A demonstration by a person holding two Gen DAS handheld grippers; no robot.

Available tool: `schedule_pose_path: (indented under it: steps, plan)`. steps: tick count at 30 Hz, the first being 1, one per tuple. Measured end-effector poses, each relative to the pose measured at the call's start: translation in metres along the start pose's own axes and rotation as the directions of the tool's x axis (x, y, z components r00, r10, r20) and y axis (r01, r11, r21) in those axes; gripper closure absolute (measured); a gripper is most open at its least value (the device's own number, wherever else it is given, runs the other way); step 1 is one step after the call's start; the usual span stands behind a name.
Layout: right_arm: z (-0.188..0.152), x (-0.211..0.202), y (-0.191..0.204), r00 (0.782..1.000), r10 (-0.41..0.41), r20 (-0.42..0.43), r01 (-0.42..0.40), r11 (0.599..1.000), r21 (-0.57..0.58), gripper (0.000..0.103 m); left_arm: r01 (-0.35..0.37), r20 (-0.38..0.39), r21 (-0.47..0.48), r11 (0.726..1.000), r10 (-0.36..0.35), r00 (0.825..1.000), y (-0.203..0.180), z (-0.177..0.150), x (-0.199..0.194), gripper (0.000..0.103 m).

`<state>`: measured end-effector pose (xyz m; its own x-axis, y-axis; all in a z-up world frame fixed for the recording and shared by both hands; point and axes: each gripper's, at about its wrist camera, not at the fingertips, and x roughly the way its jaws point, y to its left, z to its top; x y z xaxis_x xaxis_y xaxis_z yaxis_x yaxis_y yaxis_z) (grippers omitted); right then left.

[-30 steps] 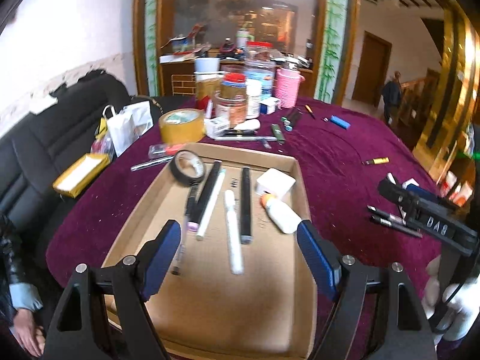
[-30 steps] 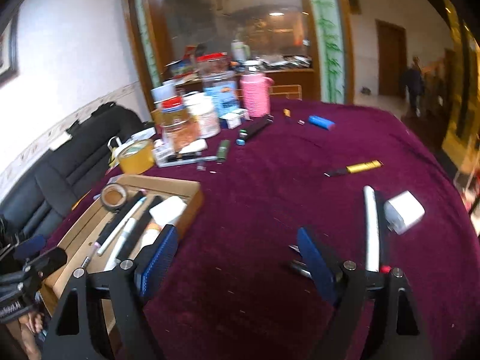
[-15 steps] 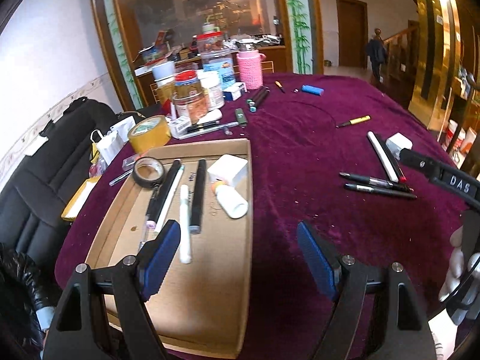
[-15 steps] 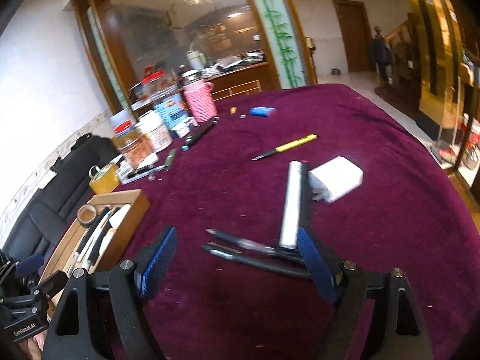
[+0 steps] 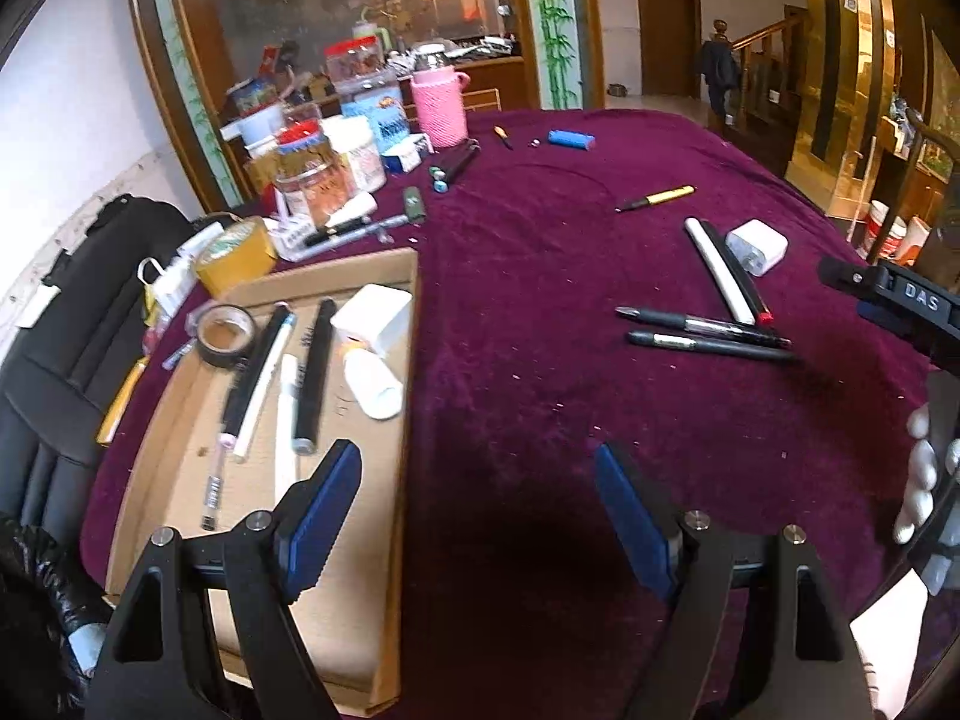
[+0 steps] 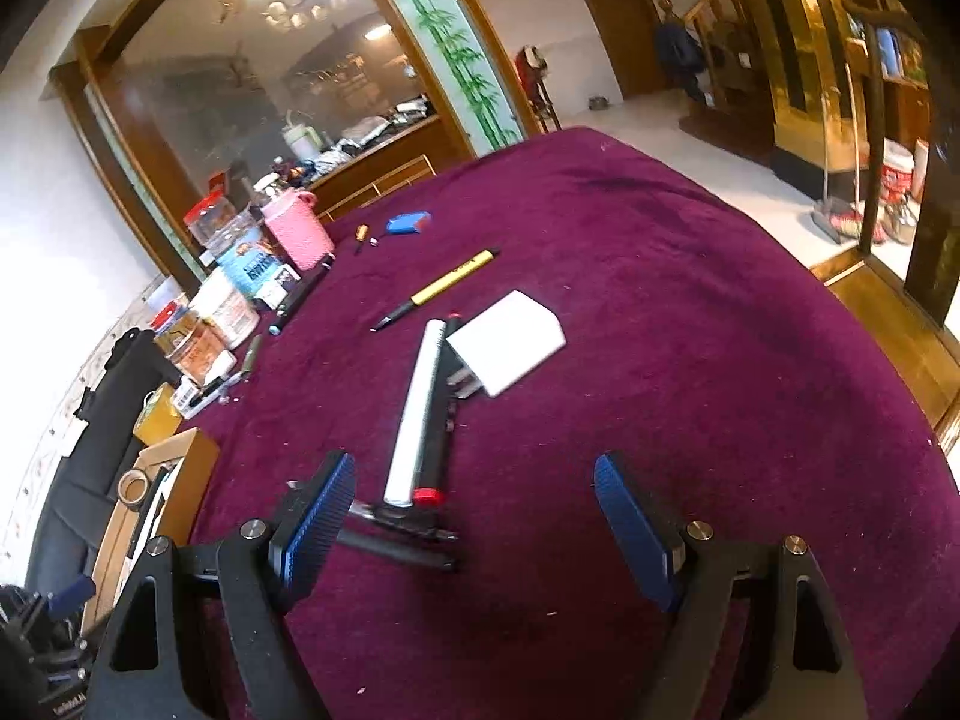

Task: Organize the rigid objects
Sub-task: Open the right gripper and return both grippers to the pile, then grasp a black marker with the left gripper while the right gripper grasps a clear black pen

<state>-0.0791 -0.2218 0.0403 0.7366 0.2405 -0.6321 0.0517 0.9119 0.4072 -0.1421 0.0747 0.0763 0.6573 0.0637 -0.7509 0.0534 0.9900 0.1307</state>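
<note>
A round table [image 5: 540, 252] draped in deep purple velvet filled most of the room's middle, with a black leather sofa [image 5: 54, 360] along its left side and a big wood-framed glass partition [image 6: 252, 90] behind its far edge. A shallow cardboard tray [image 5: 336, 612] sat on the near left of the cloth. In it lay a roll of dark tape [image 5: 225, 336], several black and white markers [image 5: 312, 378] side by side, a white box [image 5: 375, 318] and a small white bottle [image 5: 372, 387] on its side.

Out on the bare cloth to the right lay the loose pieces: a white charger block [image 6: 510, 342] with its prongs touching a black marker [image 6: 435, 426], a white marker [image 6: 414, 414] pressed alongside that one, and two dark pens [image 5: 702, 333] crossing just beyond their near ends. Farther off lay a yellow-handled pen [image 6: 438, 288] and a small blue lighter-like thing [image 6: 408, 222].

The left gripper [image 5: 480, 510] hung over the tray's right edge, jaws spread wide, nothing between them. The right gripper [image 6: 474, 510] hovered just short of the marker ends, equally wide and empty.

Jars and a pink knitted cup [image 5: 438, 108] crowded the far left of the table.
</note>
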Motion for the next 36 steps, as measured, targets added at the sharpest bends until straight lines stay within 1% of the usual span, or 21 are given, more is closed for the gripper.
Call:
schedule_pose_path:
  steps: [4,8,10,11,12,13,14,15,16,17,18,19,20,21,22,23,25,27,31,34,36]
  plan:
    - [0.005,0.014,-0.007,0.998,0.019,-0.066,-0.018,1.0,0.018,0.018,0.022,-0.007,0.006,1.0,-0.022,1.0,-0.004,0.0,0.002,0.024]
    - [0.001,0.041,-0.007,0.984,0.053,-0.168,-0.044,0.997,0.056,0.017,0.052,-0.021,-0.004,0.999,-0.052,0.998,-0.004,-0.001,0.006,0.024]
    - [0.0,0.045,0.001,0.985,0.038,-0.168,-0.031,0.999,0.045,0.016,0.06,-0.027,-0.016,0.998,-0.06,0.998,-0.001,-0.001,0.007,0.024]
    - [-0.002,0.047,0.007,0.981,0.075,-0.181,-0.066,0.996,0.052,0.016,0.06,-0.028,-0.025,0.998,-0.061,0.998,0.001,-0.001,0.008,0.024]
    - [-0.005,0.053,0.014,0.965,0.144,-0.219,-0.129,0.988,0.081,0.014,0.059,-0.03,-0.03,0.998,-0.06,0.998,0.002,-0.001,0.009,0.024]
    - [-0.008,0.056,0.021,0.959,0.161,-0.234,-0.145,0.986,0.085,0.012,0.06,-0.033,-0.038,0.997,-0.061,0.998,0.004,-0.002,0.01,0.024]
    - [-0.01,0.057,0.032,0.964,0.139,-0.226,-0.129,0.99,0.055,0.012,0.064,-0.035,-0.046,0.997,-0.066,0.997,0.006,-0.002,0.01,0.024]
    - [-0.014,0.062,0.042,0.949,0.179,-0.258,-0.171,0.984,0.053,0.012,0.068,-0.036,-0.052,0.996,-0.07,0.997,0.007,-0.002,0.01,0.024]
    - [-0.019,0.067,0.054,0.925,0.237,-0.296,-0.227,0.972,0.066,0.012,0.073,-0.037,-0.058,0.996,-0.075,0.997,0.008,-0.003,0.01,0.024]
    - [-0.022,0.068,0.063,0.919,0.247,-0.307,-0.243,0.969,0.054,0.012,0.076,-0.036,-0.063,0.995,-0.078,0.996,0.01,-0.003,0.01,0.024]
    - [-0.027,0.071,0.072,0.9,0.28,-0.334,-0.28,0.959,0.05,0.012,0.078,-0.035,-0.067,0.995,-0.08,0.996,0.011,-0.003,0.01,0.024]
    - [-0.032,0.074,0.081,0.866,0.338,-0.369,-0.34,0.938,0.062,0.012,0.083,-0.033,-0.073,0.994,-0.085,0.996,0.012,-0.002,0.009,0.024]
    - [-0.038,0.078,0.091,0.811,0.412,-0.416,-0.414,0.906,0.091,0.012,0.09,-0.032,-0.08,0.993,-0.093,0.995,0.013,-0.003,0.009,0.024]
    - [-0.042,0.078,0.096,0.788,0.437,-0.434,-0.438,0.893,0.103,0.012,0.099,-0.033,-0.088,0.991,-0.103,0.994,0.015,-0.003,0.009,0.024]
    - [-0.043,0.077,0.099,0.794,0.428,-0.432,-0.433,0.897,0.093,0.012,0.105,-0.035,-0.094,0.99,-0.108,0.994,0.016,-0.003,0.01,0.024]
    - [-0.042,0.074,0.1,0.811,0.407,-0.421,-0.418,0.906,0.069,0.013,0.11,-0.037,-0.099,0.989,-0.115,0.993,0.017,-0.004,0.011,0.024]
    - [-0.036,0.067,0.101,0.865,0.325,-0.382,-0.356,0.934,-0.013,0.015,0.124,-0.04,-0.11,0.986,-0.129,0.991,0.019,-0.005,0.012,0.024]
    - [-0.028,0.064,0.101,0.909,0.228,-0.35,-0.272,0.959,-0.083,0.026,0.134,-0.044,-0.118,0.984,-0.14,0.989,0.019,-0.006,0.014,0.024]
    - [-0.023,0.071,0.124,0.936,0.123,-0.331,-0.202,0.955,-0.215,0.038,0.172,-0.053,-0.135,0.976,-0.18,0.982,0.019,-0.008,0.018,0.024]
    - [-0.025,0.088,0.145,0.941,0.05,-0.336,-0.163,0.934,-0.318,0.051,0.203,-0.059,-0.145,0.968,-0.213,0.975,0.017,-0.011,0.018,0.024]
    - [-0.03,0.106,0.158,0.938,-0.015,-0.348,-0.129,0.912,-0.388,0.068,0.22,-0.061,-0.153,0.963,-0.232,0.971,0.016,-0.012,0.018,0.024]
